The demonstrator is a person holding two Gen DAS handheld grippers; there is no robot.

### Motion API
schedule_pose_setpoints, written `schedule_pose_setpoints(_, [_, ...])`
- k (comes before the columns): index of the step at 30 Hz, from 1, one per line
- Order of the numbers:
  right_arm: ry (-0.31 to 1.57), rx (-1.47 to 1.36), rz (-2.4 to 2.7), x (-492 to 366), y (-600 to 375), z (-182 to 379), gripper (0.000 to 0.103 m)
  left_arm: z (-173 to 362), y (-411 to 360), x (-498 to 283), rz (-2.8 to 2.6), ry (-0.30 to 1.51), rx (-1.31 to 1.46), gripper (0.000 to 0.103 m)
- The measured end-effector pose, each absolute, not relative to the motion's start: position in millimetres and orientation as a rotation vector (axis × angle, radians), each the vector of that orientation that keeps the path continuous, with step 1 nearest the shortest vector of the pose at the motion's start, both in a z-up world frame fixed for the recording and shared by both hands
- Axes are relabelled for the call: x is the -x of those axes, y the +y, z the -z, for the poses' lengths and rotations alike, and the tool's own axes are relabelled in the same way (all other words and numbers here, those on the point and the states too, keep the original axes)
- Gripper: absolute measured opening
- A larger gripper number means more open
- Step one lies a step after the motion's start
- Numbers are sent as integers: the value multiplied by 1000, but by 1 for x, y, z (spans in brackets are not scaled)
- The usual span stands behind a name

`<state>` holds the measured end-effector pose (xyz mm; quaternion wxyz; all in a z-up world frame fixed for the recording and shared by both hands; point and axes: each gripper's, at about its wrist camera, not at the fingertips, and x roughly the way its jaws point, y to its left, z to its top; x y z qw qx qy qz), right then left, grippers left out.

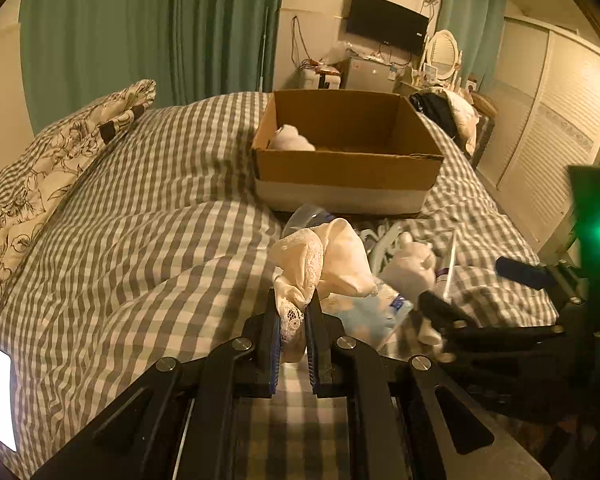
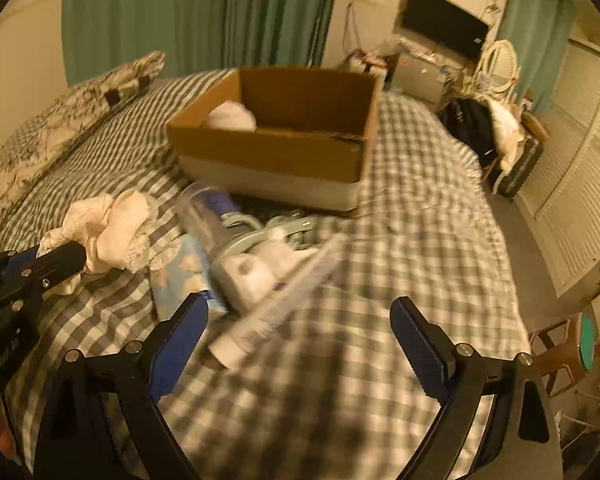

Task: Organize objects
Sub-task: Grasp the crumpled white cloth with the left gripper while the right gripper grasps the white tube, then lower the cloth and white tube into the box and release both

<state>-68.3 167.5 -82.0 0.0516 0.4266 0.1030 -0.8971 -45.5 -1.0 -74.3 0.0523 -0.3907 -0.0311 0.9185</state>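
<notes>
My left gripper (image 1: 293, 300) is shut on a cream lace garment (image 1: 324, 260), held just above the checked bed; it also shows at the left of the right wrist view (image 2: 108, 232). An open cardboard box (image 1: 348, 168) stands further back on the bed with a white cloth bundle (image 1: 292, 138) inside. My right gripper (image 2: 298, 312) is open and empty over a white tube (image 2: 276, 300). It stands just short of a pile with a white plush item (image 2: 260, 268), a light blue packet (image 2: 180, 268) and a clear plastic container (image 2: 204, 208).
The checked duvet (image 1: 140, 240) covers the bed; floral pillows (image 1: 40, 184) lie at the left. A chair piled with clothes (image 2: 496, 132) and a louvred wardrobe (image 2: 580, 184) stand to the right. A stool (image 2: 560, 356) stands by the bed's right edge.
</notes>
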Motion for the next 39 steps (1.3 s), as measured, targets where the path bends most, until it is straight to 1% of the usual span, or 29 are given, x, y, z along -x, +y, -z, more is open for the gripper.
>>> schedule_pose_setpoints(3, [335, -1381, 2712, 79, 164, 101, 91, 81, -10, 48, -2795, -108, 1206, 11])
schedule_pose_setpoints(6, [317, -1442, 2691, 84, 167, 115, 80, 85, -15, 52, -2779, -145, 1228, 11])
schedule_pose_setpoints(8, [322, -1441, 2695, 84, 168, 117, 75, 89, -16, 54, -2769, -154, 1244, 11])
schedule_pose_setpoints(10, [364, -1435, 2703, 85, 165, 118, 60, 90, -14, 54, -2762, -154, 1247, 11])
schedule_pose_setpoints(11, [392, -1430, 2700, 84, 162, 120, 57, 91, -14, 54, -2760, -153, 1249, 11])
schedule_pose_setpoints(13, [421, -1416, 2697, 82, 158, 118, 41, 91, -13, 53, -2761, -158, 1247, 11])
schedule_pose_setpoints(16, [438, -1376, 2697, 77, 155, 111, 27, 90, -15, 54, -2757, -176, 1248, 11])
schedule_pose_setpoints(18, [414, -1338, 2682, 73, 153, 106, 24, 89, -16, 53, -2756, -183, 1251, 11])
schedule_pose_setpoints(24, [354, -1231, 2688, 55, 158, 78, 21, 81, -17, 47, -2769, -181, 1236, 11])
schedule_pose_setpoints(29, [320, -1156, 2698, 45, 160, 54, 21, 61, -14, 41, -2791, -157, 1187, 11])
schedule_pose_setpoints(33, [312, -1065, 2717, 38, 161, 27, 21, 41, -10, 43, -2804, -139, 1140, 11])
schedule_pose_setpoints(39, [325, -895, 2748, 43, 162, -21, 21, -5, 2, 58, -2856, -83, 1012, 11])
